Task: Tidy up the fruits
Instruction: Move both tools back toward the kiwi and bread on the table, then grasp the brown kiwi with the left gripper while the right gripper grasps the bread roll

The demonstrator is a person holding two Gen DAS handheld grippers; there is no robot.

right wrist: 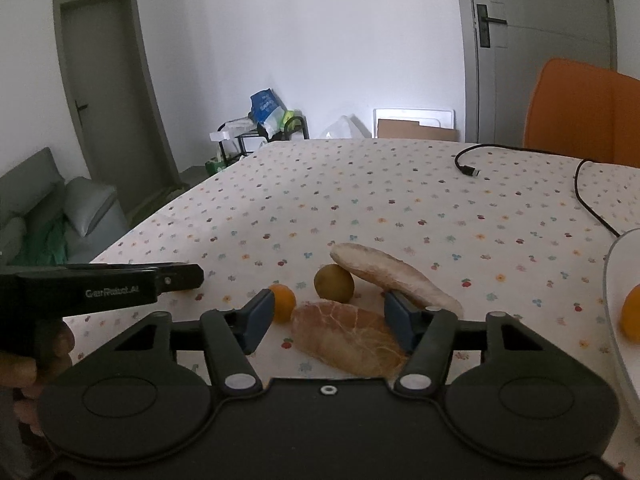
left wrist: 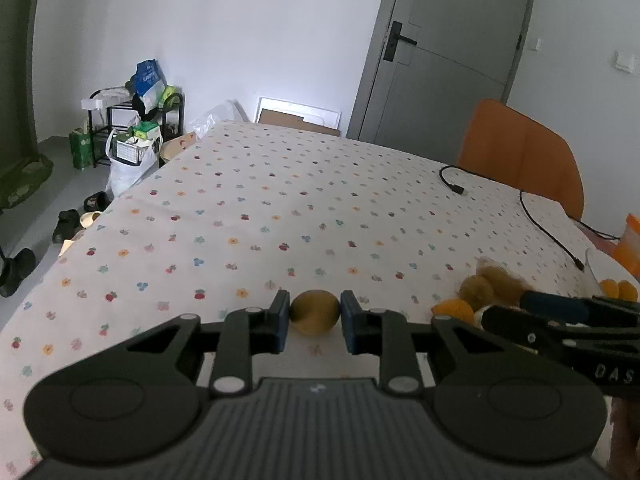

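My left gripper [left wrist: 315, 312] is shut on a small olive-brown kiwi [left wrist: 315, 314], just above the flowered tablecloth. To its right lie an orange [left wrist: 454, 308] and another kiwi [left wrist: 476, 290], with my right gripper [left wrist: 508, 311] reaching in beside them. In the right wrist view my right gripper [right wrist: 330, 318] is open, its jaws wide around a peeled pomelo piece [right wrist: 348, 336] lying on the cloth. Behind it rest a second pomelo piece [right wrist: 396, 276], a kiwi [right wrist: 334, 283] and a small orange [right wrist: 282, 302]. My left gripper [right wrist: 192, 276] shows side-on at the left.
A clear bowl [right wrist: 612, 280] at the right edge holds an orange [right wrist: 632, 316]; its oranges [left wrist: 618, 290] also show in the left wrist view. A black cable [right wrist: 466, 168] lies at the table's far right, before an orange chair [right wrist: 580, 108]. A person's hand [right wrist: 44, 356] grips the left gripper.
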